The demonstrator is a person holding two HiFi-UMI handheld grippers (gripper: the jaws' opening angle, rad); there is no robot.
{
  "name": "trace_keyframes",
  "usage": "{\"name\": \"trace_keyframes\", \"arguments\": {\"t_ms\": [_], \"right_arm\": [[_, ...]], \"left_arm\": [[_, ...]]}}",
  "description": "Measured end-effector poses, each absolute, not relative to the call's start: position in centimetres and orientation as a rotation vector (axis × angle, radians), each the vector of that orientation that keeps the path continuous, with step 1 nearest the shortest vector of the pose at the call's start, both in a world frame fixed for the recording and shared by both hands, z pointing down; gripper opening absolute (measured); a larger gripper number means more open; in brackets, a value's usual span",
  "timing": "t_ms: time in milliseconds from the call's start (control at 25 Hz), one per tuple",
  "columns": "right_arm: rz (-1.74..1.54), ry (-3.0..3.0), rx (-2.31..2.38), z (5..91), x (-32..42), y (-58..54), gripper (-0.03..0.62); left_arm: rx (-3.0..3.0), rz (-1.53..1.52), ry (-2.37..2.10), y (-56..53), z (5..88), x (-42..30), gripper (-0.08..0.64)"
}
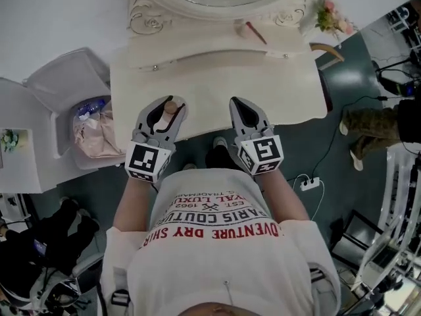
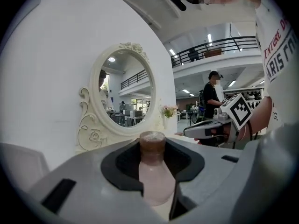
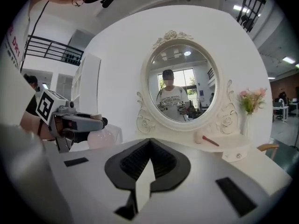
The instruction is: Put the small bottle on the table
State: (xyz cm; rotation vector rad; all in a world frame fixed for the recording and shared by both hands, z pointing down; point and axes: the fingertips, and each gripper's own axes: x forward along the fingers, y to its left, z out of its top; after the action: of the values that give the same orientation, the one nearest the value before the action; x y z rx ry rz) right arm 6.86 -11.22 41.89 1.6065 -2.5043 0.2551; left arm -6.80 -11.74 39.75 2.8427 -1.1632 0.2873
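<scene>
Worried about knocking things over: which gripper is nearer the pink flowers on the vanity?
Right. The right gripper hovers over the table, with the flowers further back to its right. The left gripper, shut on the small bottle, sits farther left.

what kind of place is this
Likely a large open lab or hall, staged as a bedroom corner: ornate dressing table, oval mirror, railed upper balcony, power strip on the floor.
</scene>
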Motion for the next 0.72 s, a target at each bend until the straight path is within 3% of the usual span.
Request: {"name": "trace_keyframes", "arguments": {"t_ms": [720], "right_arm": [[0.223, -2.661, 1.24, 45.3, 13.8, -23.7, -0.002]], "left_arm": [[2.636, 0.296, -1.425, -21.2, 48.9, 0.2, 0.141]]}}
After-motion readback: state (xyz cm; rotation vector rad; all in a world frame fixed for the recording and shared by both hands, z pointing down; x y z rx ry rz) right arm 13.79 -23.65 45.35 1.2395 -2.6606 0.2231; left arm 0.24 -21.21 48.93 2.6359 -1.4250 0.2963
